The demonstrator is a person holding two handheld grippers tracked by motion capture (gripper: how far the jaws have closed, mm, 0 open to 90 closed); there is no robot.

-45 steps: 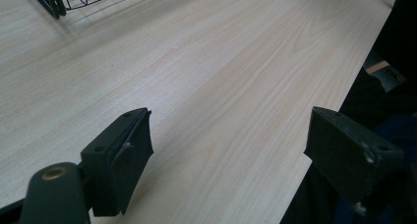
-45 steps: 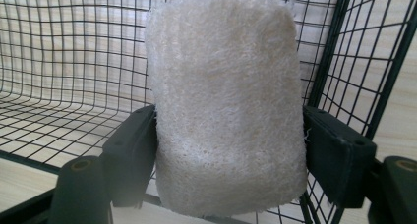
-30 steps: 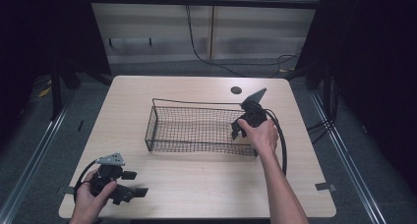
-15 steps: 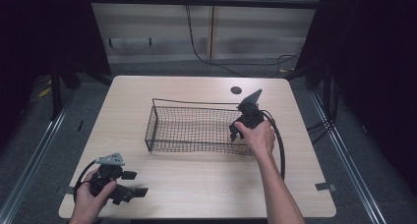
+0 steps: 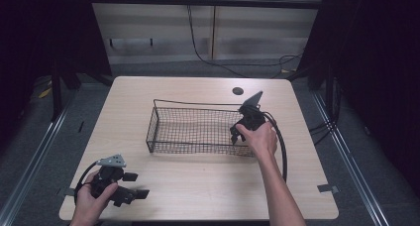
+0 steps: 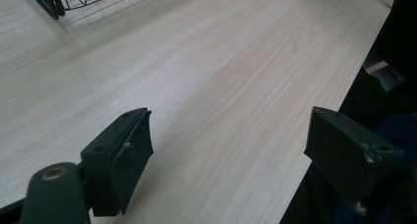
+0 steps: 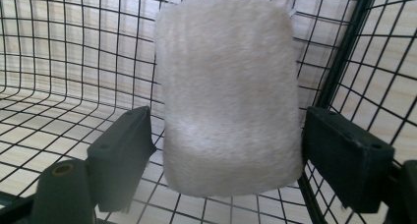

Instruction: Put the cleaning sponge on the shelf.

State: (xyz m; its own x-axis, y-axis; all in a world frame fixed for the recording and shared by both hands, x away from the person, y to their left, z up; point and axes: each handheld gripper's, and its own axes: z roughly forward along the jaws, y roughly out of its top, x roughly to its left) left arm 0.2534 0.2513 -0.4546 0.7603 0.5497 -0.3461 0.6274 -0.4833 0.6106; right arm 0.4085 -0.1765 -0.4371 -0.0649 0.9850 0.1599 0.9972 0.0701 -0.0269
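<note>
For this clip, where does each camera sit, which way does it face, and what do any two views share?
High view: above the person's side, looking forward and down at the table; both forearms enter below.
Left gripper view: on the left gripper, low over the tabletop; jaws apart.
Right gripper view: on the right gripper, inside the wire basket, facing a fuzzy pad.
Shared: all three show the basket.

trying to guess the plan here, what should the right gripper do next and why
Probably close the right gripper on the pale fuzzy pad: its jaws are open with the pad between them, inside the wire basket near its corner. The left gripper is open over bare table.
</note>
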